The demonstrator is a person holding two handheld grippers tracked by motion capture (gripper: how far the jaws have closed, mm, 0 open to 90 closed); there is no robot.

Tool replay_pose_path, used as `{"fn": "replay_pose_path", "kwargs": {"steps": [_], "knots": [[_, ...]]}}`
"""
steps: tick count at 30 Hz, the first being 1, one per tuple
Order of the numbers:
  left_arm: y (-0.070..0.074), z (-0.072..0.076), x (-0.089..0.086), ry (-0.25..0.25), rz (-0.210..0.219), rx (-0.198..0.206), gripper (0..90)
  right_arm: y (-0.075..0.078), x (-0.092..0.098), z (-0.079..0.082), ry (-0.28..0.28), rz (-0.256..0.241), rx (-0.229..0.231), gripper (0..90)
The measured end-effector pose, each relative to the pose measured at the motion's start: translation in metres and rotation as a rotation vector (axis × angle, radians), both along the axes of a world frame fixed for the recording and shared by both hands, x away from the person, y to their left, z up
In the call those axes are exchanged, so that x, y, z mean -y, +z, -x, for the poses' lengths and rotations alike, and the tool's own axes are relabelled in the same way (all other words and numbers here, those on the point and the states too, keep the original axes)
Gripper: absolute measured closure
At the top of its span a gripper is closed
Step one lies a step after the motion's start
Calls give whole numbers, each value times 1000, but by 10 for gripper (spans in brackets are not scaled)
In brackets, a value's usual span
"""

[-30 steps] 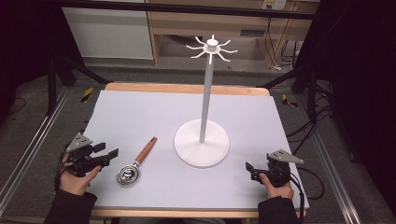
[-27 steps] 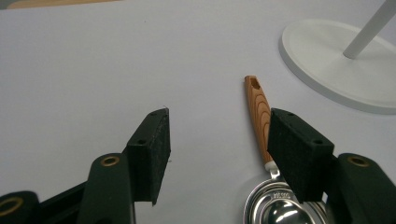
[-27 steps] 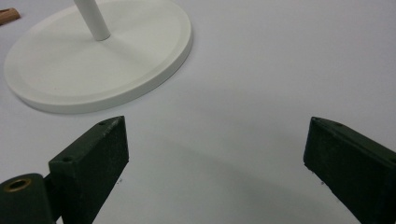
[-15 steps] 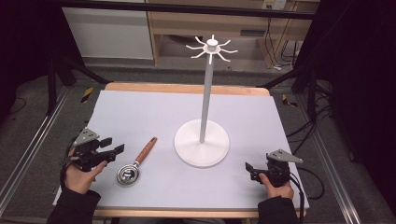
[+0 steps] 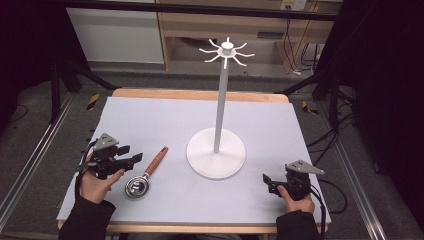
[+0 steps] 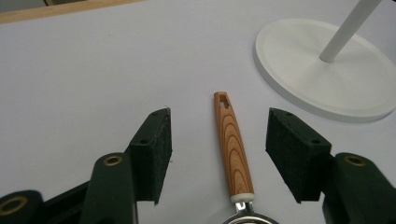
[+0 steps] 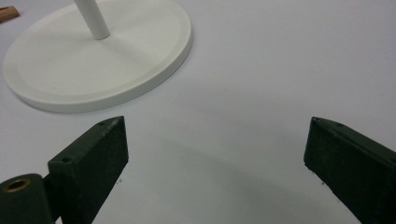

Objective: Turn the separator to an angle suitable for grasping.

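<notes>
From the high view, the left gripper hovers with its jaws spread, and the strainer lies flat on the mat just ahead of it, its wooden handle slanting away from the tool toward the stand, its metal bowl nearer the person. The right gripper rests low on the mat, well apart from the strainer, with the stand's base between them. In the left gripper view, the open left gripper frames the handle between its two pads without touching it (a gap shows on either side); the bowl's rim just peeks in at the bottom edge and the stand's base sits beyond, up and to one side. In the right gripper view, the right gripper is wide open over bare mat, holding nothing, the base ahead of it. As a judgement, the work has barely begun: the approach is lined up, but the grasp, the lift and the hanging on one of the stand's top hooks are all still to do.
</notes>
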State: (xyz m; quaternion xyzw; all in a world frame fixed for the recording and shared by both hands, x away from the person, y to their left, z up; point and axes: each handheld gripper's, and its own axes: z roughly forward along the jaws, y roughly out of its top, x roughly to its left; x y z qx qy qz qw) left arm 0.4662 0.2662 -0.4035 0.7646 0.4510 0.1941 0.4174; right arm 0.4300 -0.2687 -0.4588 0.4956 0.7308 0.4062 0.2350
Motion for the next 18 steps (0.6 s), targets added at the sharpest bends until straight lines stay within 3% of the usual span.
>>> {"fn": "replay_pose_path", "kwargs": {"steps": [18], "knots": [[-1,-17,31,-47,-54,-55,426,0,0,0,-1,4,0,66]]}}
